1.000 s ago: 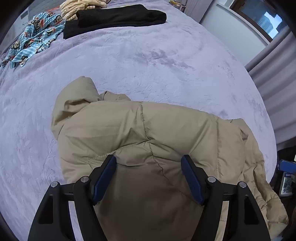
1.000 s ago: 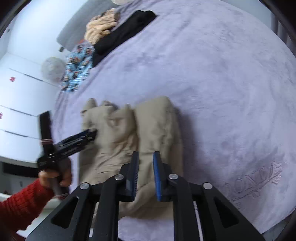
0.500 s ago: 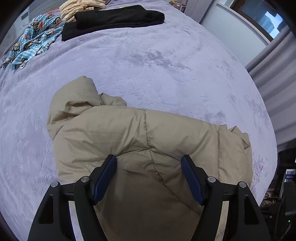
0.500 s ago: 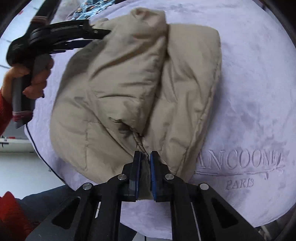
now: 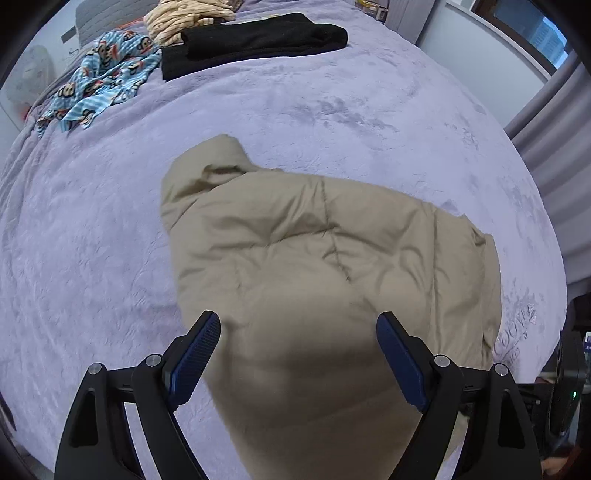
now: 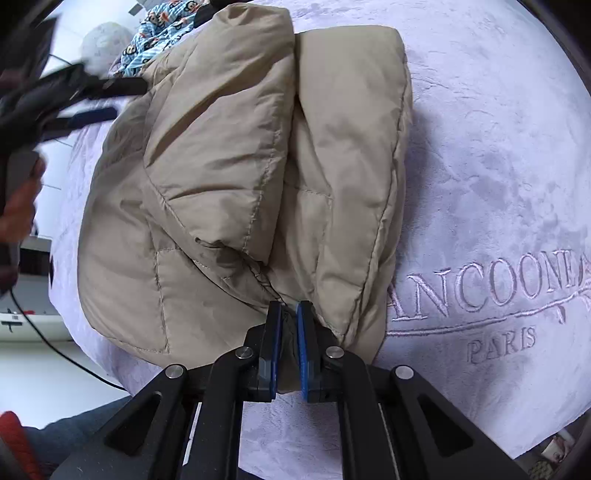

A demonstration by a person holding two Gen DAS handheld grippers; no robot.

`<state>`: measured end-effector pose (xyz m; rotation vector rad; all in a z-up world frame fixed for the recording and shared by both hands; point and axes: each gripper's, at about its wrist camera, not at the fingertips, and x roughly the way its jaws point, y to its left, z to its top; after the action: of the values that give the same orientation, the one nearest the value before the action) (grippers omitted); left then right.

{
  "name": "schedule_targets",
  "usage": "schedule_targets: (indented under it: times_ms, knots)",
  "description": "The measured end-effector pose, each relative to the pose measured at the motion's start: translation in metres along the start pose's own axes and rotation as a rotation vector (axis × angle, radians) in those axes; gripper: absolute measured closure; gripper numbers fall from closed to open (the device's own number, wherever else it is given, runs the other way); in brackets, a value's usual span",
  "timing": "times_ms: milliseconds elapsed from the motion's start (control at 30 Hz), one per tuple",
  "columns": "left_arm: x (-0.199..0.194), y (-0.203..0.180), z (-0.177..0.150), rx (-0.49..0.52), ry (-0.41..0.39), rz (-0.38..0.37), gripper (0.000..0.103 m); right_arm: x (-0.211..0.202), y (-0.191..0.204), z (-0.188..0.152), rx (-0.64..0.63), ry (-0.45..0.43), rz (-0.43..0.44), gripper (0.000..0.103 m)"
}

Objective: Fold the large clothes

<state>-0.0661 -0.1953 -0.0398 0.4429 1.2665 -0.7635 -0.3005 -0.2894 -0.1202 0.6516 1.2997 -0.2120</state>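
Observation:
A beige padded jacket lies folded in a bundle on the lavender bedspread. In the left wrist view my left gripper hovers above the near end of the jacket; its jaws are opening wide and the blue pads press on nothing. In the right wrist view my right gripper is shut on a fold of the jacket at its near edge, close to the bed's edge. The left gripper shows blurred at the upper left of that view, held by a hand.
A black garment, a cream knit and a blue monkey-print cloth lie at the far end of the bed. Embroidered lettering marks the bedspread beside the jacket. Grey curtains hang at the right. A cable runs on the floor.
The left gripper has lifted off the jacket and its jaws have spread wider. The right gripper came down from above the bed and shut on the jacket's near edge.

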Motion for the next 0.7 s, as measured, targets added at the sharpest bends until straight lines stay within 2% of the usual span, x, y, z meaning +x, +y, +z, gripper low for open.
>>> schedule_targets:
  times_ms: [100,200,400,433,467,700]
  knots:
    - [-0.013,0.015,-0.025,-0.035,0.009,0.014,0.016,-0.007,-0.004,0.002,0.028,0.004,-0.001,0.096]
    - [-0.017,0.027,-0.046,-0.059,0.018,0.027,0.016,-0.025,-0.006,0.007,0.069,-0.039,0.015,0.091]
    - [-0.013,0.046,-0.068,-0.110,0.034,0.014,0.015,-0.034,-0.008,0.013,0.160,-0.036,-0.006,0.091]
    - [-0.013,0.049,-0.070,-0.113,0.030,0.014,0.012,-0.036,-0.005,0.016,0.157,-0.035,-0.017,0.091]
    - [-0.014,0.052,-0.072,-0.119,0.031,0.014,0.000,-0.036,-0.003,0.016,0.151,-0.035,-0.033,0.091]
    - [-0.016,0.066,-0.086,-0.086,0.026,-0.027,0.000,-0.034,0.009,0.003,0.250,-0.072,-0.082,0.088]
